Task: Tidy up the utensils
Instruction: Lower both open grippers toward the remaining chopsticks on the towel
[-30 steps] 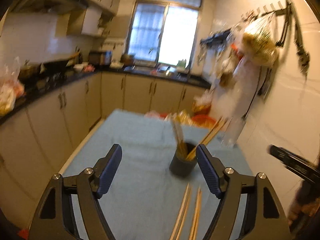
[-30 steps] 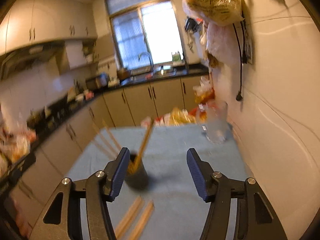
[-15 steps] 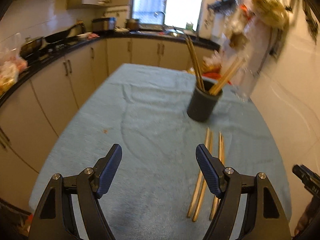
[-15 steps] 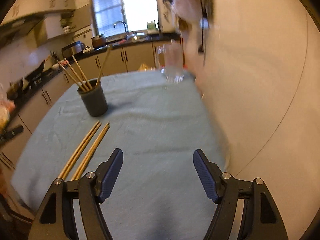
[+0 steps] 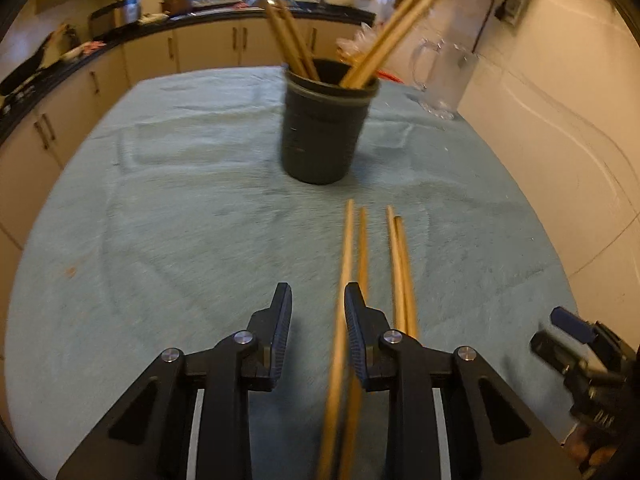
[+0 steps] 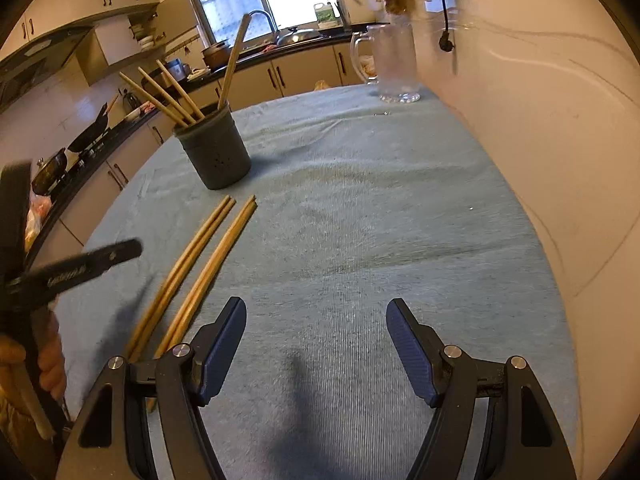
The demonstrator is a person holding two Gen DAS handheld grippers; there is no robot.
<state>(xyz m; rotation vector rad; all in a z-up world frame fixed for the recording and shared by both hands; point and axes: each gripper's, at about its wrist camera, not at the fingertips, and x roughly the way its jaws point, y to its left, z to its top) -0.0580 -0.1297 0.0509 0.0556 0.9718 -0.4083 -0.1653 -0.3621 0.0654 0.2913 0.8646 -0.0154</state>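
While the right gripper (image 6: 316, 344) hovers spread over the blue cloth (image 6: 380, 220), the left gripper (image 5: 316, 320) stands narrowed yet unclosed beside loose chopsticks (image 5: 362, 248) lying before the dark holder (image 5: 326, 128).

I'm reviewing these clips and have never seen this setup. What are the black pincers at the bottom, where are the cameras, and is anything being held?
No robot here: a person holds one hand-held gripper in each hand, and each carries a fisheye camera looking along its two fingers. The left hand-held gripper has its fingers narrowed but not closed, with the nearest loose chopstick running between them on the blue cloth; it grips nothing yet. The right hand-held gripper is wide open and empty. Four chopsticks lie on the cloth in two pairs, in front of a dark holder that has more in it. A clear glass jug stands behind.
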